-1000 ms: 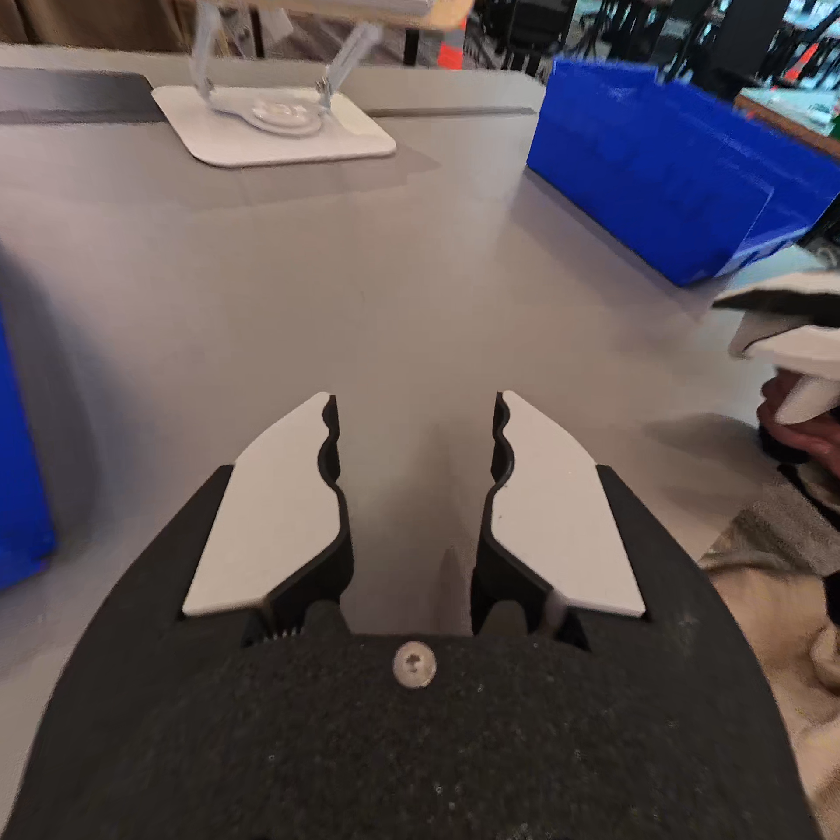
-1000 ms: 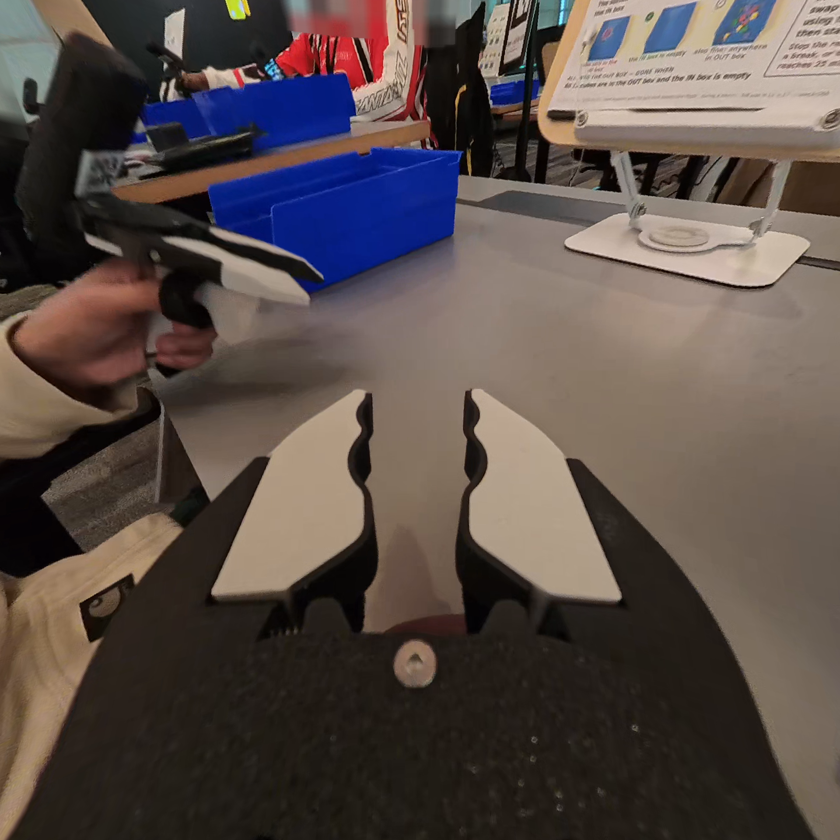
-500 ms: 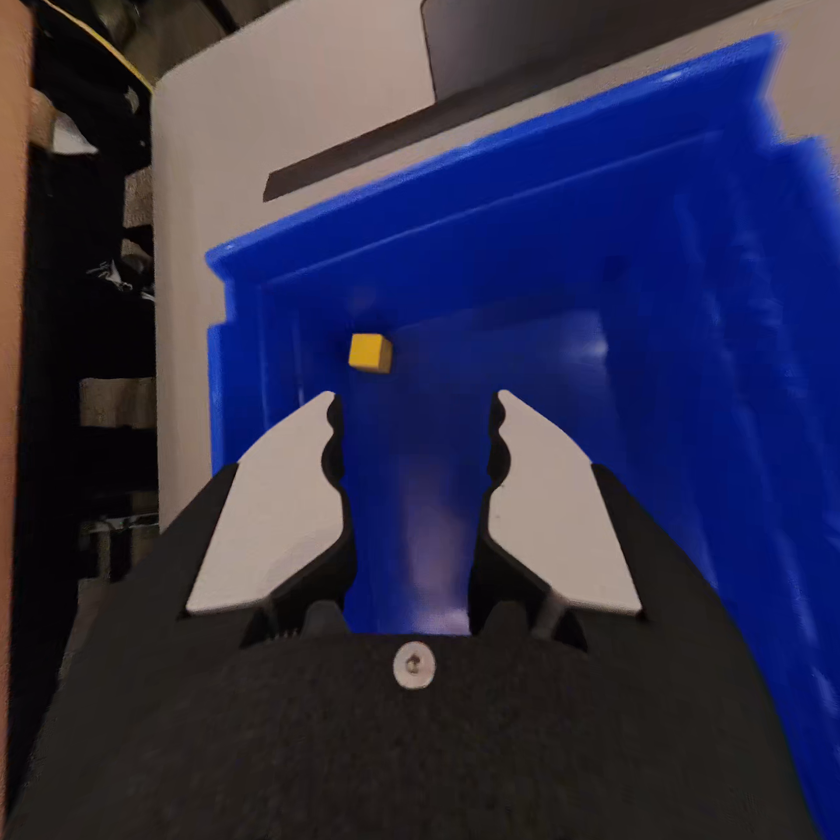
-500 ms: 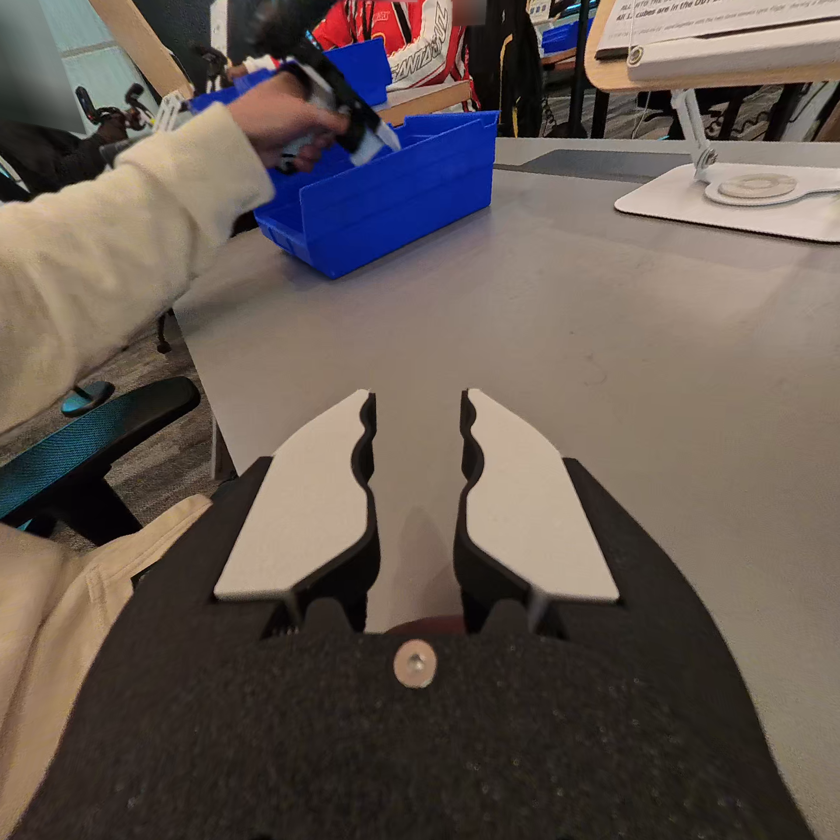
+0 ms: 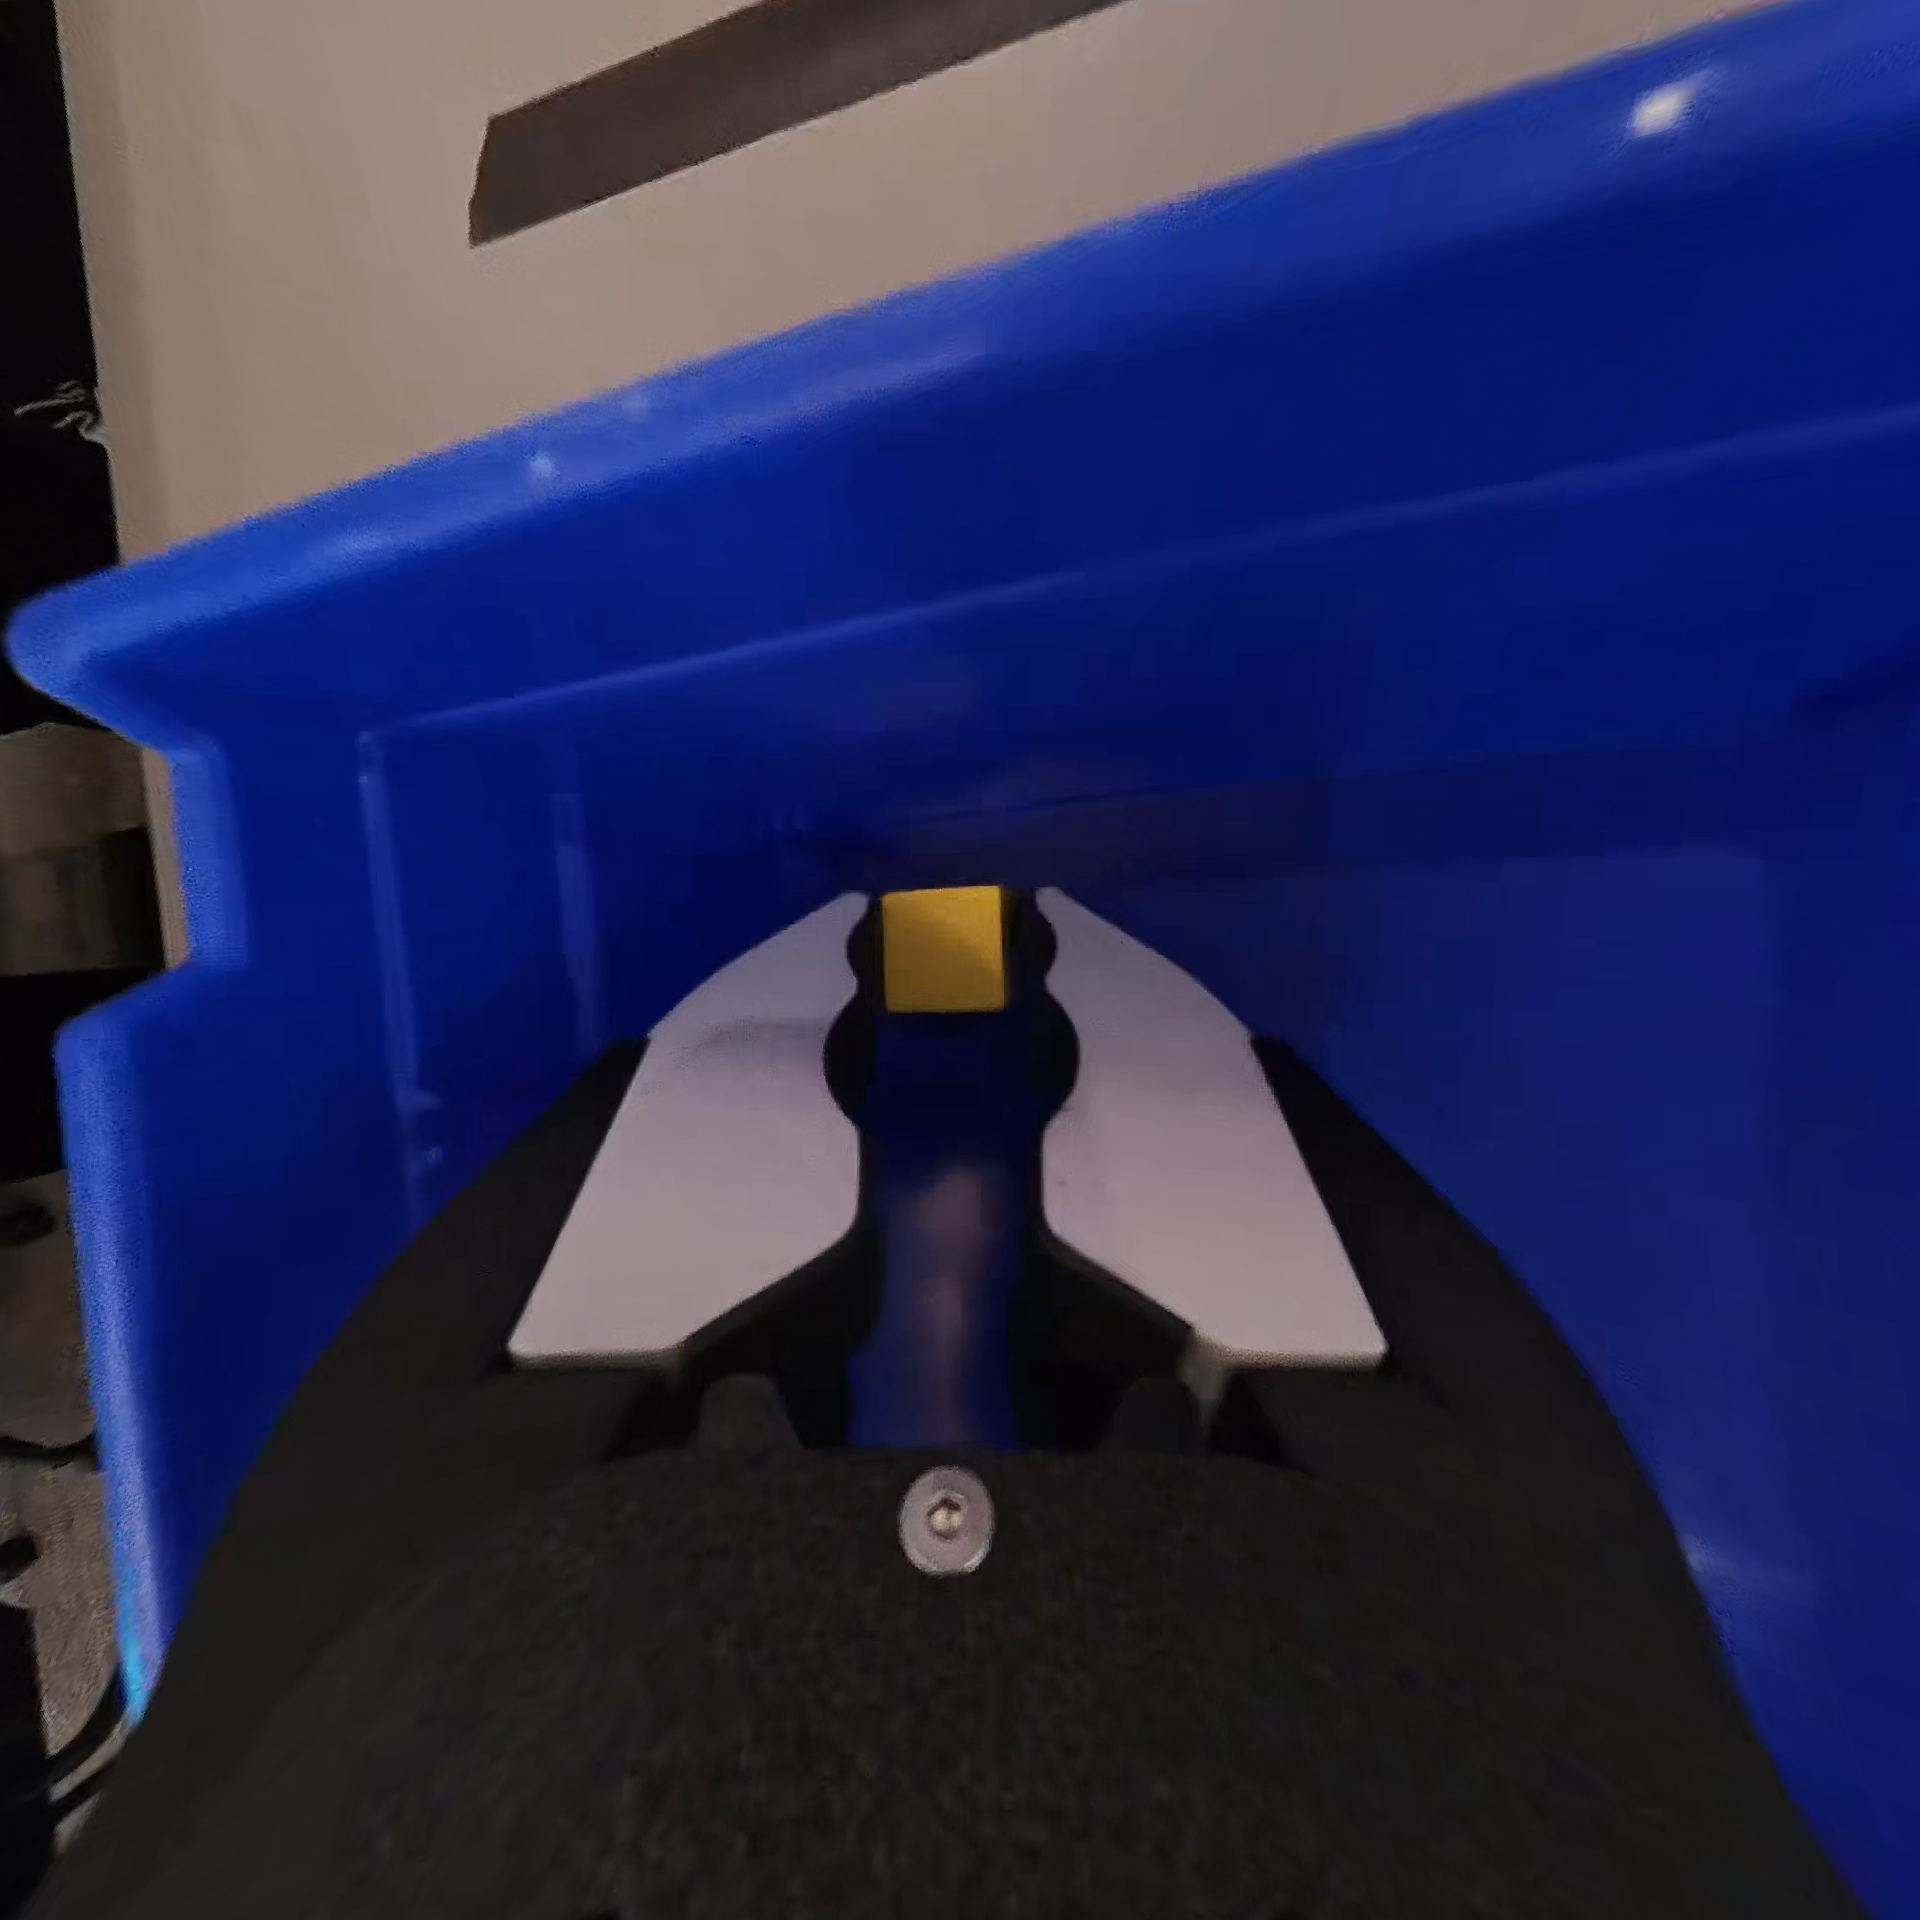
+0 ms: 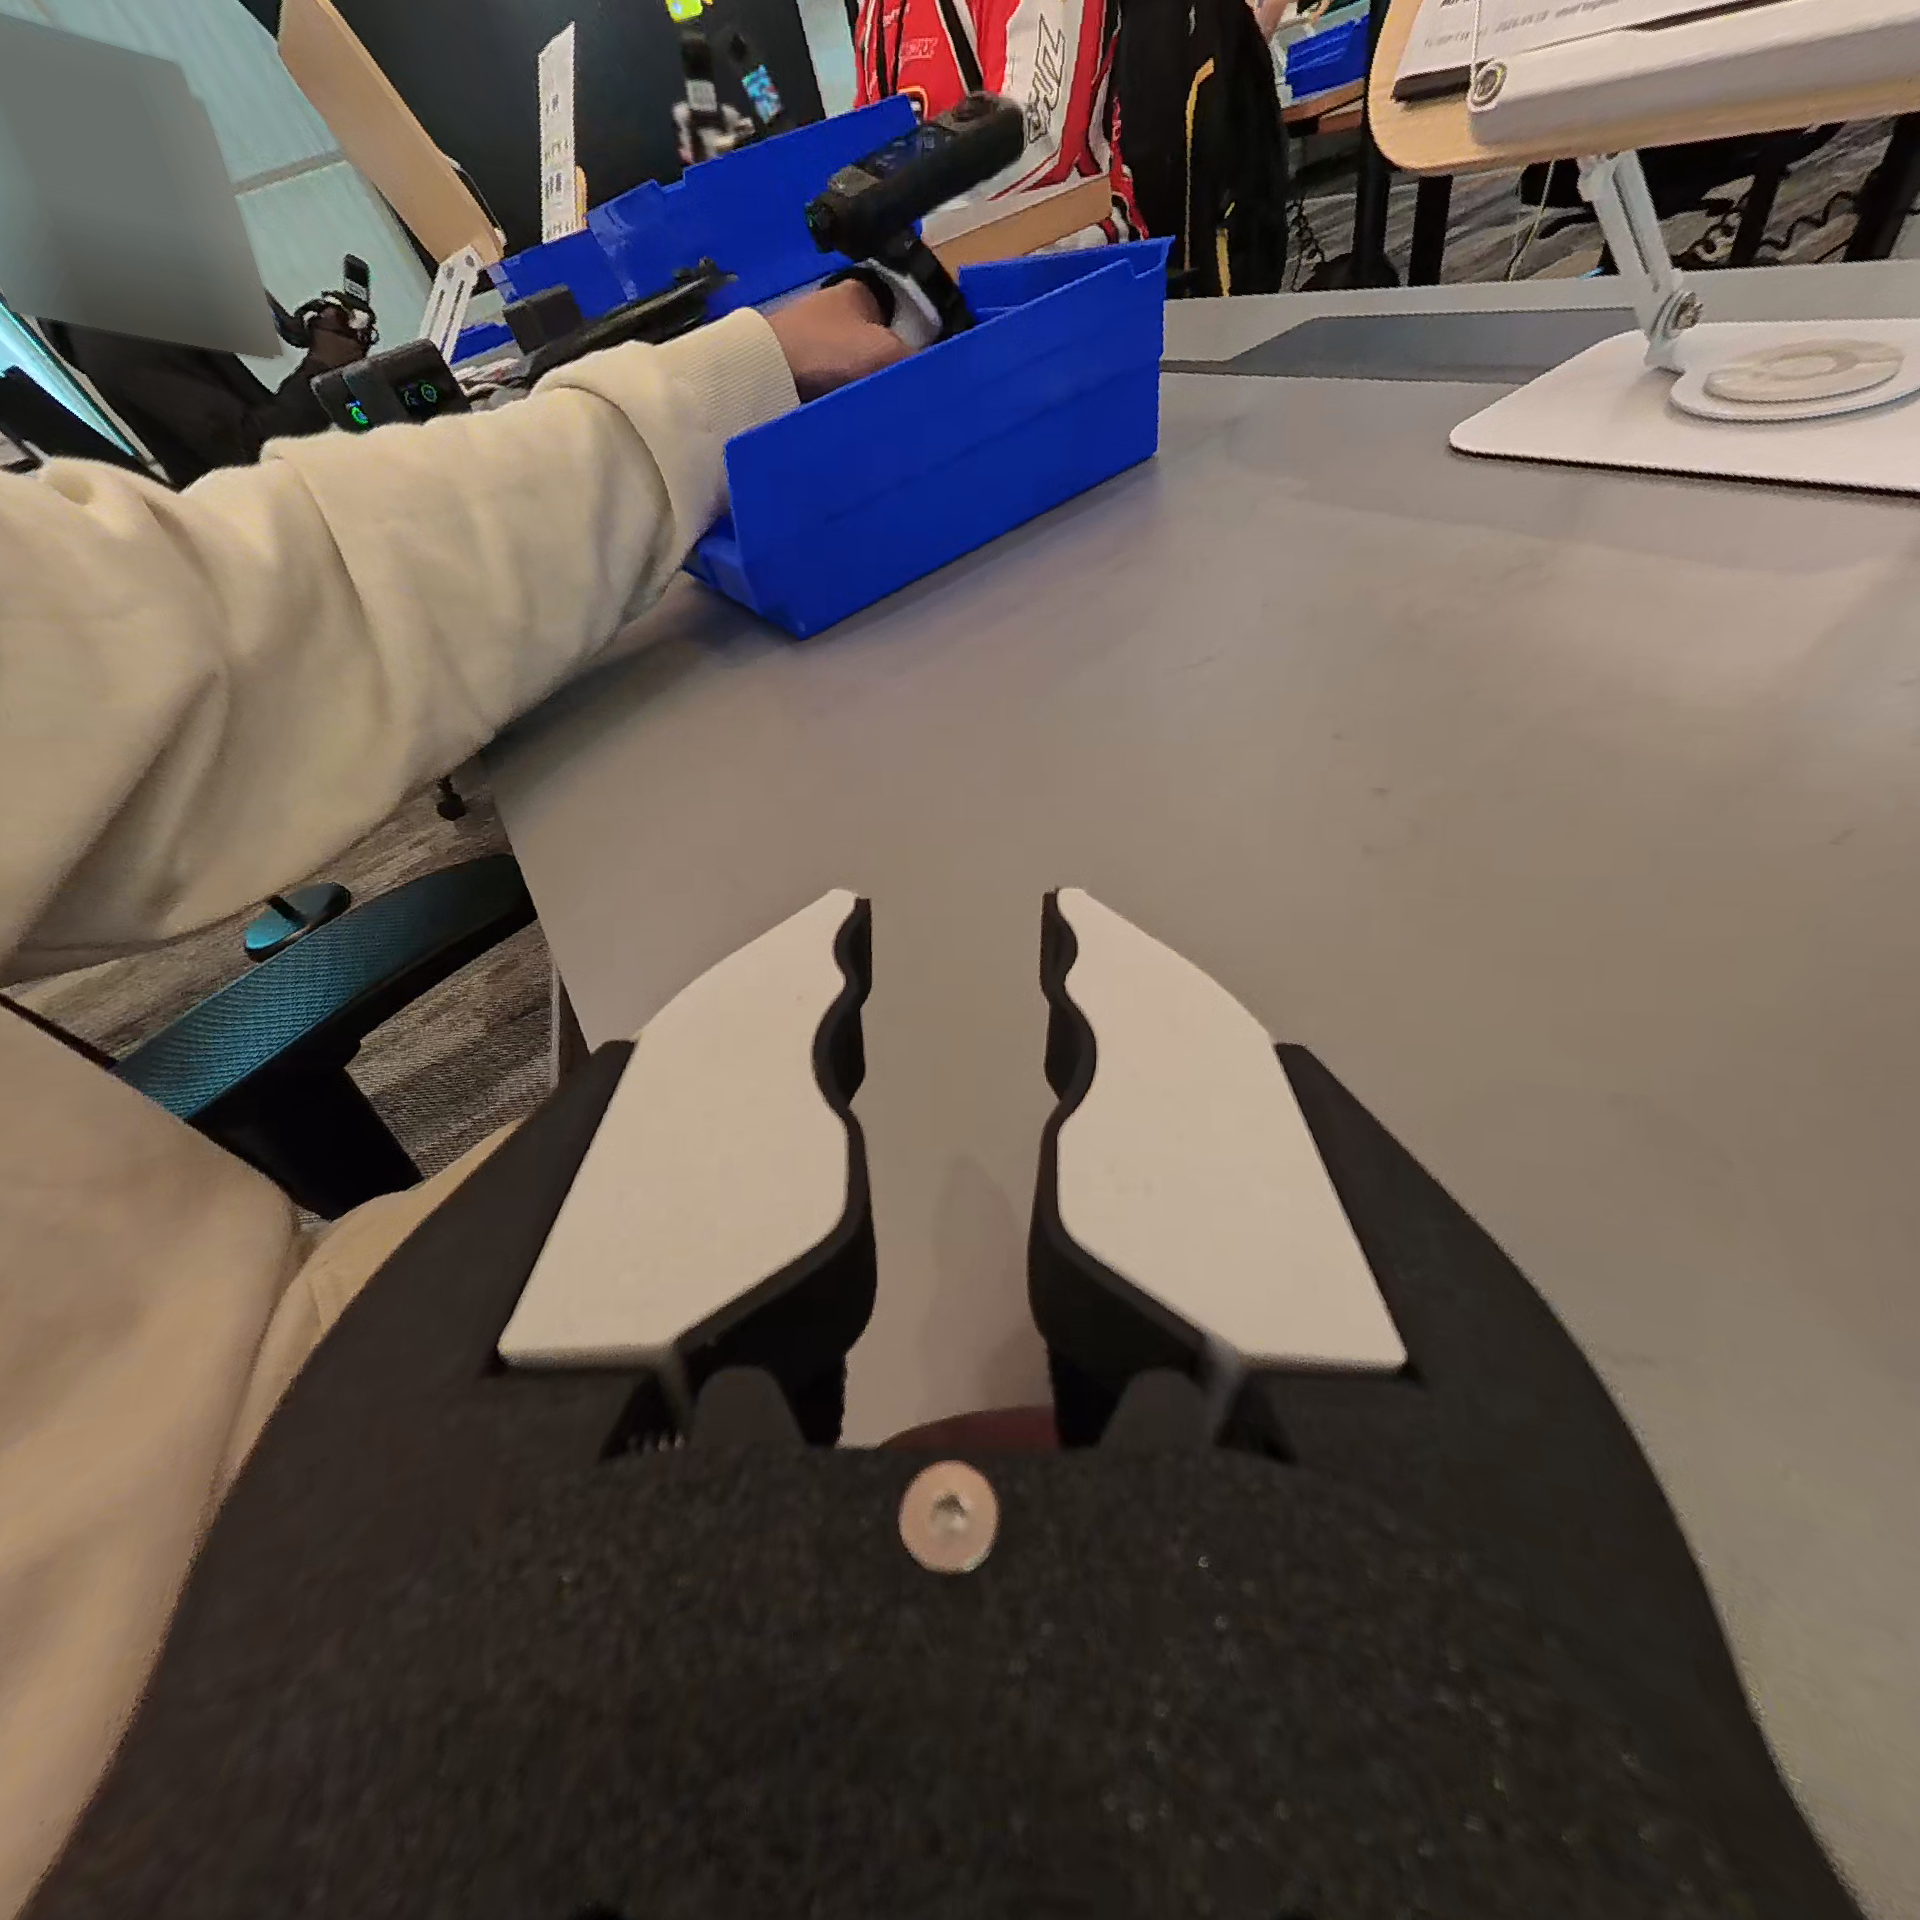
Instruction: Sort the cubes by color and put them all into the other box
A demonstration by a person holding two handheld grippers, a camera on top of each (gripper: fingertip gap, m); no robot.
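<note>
Yellow cube [image 5: 943,954] inside blue box [image 5: 1351,436], at 12 o'clock between left gripper [image 5: 943,935] tips, jaws closed on flat sides, probably firm. Small, rigid, light; smooth faces could slip. Right gripper [image 6: 956,914] open, empty, over table [image 6: 1455,831].

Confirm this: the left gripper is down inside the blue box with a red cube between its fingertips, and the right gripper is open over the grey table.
Not quite: the cube is yellow, not red, as the left wrist view shows. The rest stands: the left gripper is inside the blue box with that cube between its fingertips, and the right gripper is open over the grey table.
</note>
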